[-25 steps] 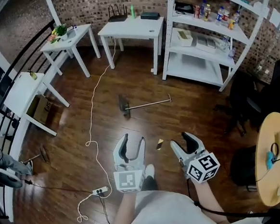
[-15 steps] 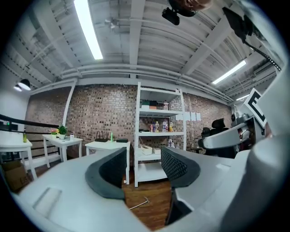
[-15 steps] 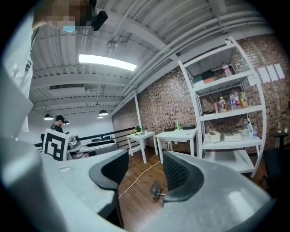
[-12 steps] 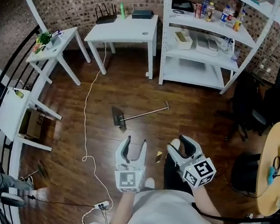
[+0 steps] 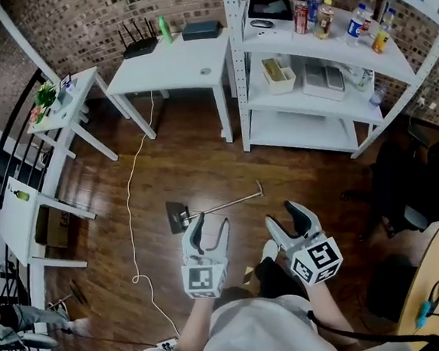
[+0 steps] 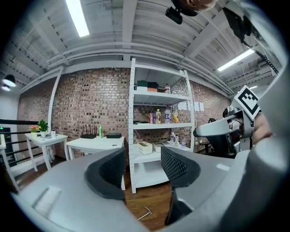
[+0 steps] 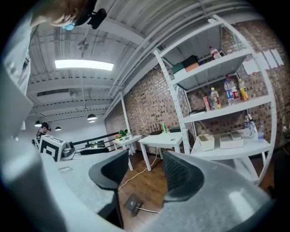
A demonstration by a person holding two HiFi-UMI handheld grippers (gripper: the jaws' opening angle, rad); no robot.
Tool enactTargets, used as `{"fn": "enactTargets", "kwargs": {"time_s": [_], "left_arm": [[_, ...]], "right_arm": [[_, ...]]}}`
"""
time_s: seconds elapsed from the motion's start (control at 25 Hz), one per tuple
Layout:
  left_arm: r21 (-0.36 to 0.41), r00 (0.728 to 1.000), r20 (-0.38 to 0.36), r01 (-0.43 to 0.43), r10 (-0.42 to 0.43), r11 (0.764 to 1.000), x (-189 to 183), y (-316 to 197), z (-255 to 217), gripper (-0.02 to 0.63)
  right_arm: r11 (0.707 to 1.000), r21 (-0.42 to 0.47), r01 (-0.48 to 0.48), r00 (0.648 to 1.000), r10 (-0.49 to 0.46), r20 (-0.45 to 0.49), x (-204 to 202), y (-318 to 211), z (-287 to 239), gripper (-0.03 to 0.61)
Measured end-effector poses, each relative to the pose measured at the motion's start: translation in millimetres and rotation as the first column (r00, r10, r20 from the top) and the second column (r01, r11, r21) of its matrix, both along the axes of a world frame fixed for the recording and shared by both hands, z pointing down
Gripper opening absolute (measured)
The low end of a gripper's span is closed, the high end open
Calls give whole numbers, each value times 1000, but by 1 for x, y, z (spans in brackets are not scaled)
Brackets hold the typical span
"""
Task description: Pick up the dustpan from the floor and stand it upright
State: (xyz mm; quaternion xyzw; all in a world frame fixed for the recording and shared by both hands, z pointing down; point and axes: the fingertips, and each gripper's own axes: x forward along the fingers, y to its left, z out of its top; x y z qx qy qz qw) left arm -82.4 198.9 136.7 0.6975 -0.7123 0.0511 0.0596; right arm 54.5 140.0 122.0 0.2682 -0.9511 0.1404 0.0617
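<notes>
The dustpan lies flat on the wooden floor, its thin metal handle running right toward the shelf rack. My left gripper hovers over the floor just right of the pan, above the handle, jaws open and empty. The left gripper view shows only the handle's bent end below the left gripper. My right gripper is held right of the handle's end, jaws apart with nothing between them. In the right gripper view the dustpan lies on the floor below the right gripper.
A white cable snakes over the floor left of the dustpan. A white table and a white shelf rack with bottles and boxes stand behind. Small white tables and a railing are at left, a dark chair at right.
Both grippers have moved forward across the room, and the dustpan now lies right under the left gripper instead of well ahead. The jaws have not changed.
</notes>
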Motion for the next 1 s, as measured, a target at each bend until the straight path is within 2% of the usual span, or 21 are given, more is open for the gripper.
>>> {"fn": "enactTargets", "kwargs": {"time_s": [0.12,0.24,0.4,0.52,0.6,0.72,0.84,0.88,1.0], "left_arm": [[-42,998,41,-40,42,998,7,-56,20,250],[-121,993,59,-91,99,988,14,-98,54,256],[-254,981,18,-184,195,949,22,-128,114,258],[-309,966,-14,-248,256,918,24,-163,177,266],[-365,956,-32,-282,290,887,26,-183,231,295],[-501,952,-74,-293,296,814,18,-195,330,295],[-604,950,-107,-296,292,740,14,-212,430,279],[-622,953,-109,-287,283,729,10,-218,461,276],[-642,959,-89,-262,270,721,1,-239,553,276]], "right_arm": [[999,-38,7,1000,-7,-14,0,-52,19,227],[996,-91,-9,999,5,-39,-4,-90,49,227],[981,-183,-58,995,42,-89,-5,-112,102,227],[973,-210,-98,988,70,-139,-10,-139,152,227],[964,-236,-124,981,84,-175,-12,-154,196,227],[928,-327,-179,975,123,-186,-12,-164,264,227],[890,-373,-262,956,187,-225,0,-180,326,227],[883,-377,-279,951,198,-238,2,-185,346,227],[880,-375,-291,945,202,-259,0,-197,412,227]]}}
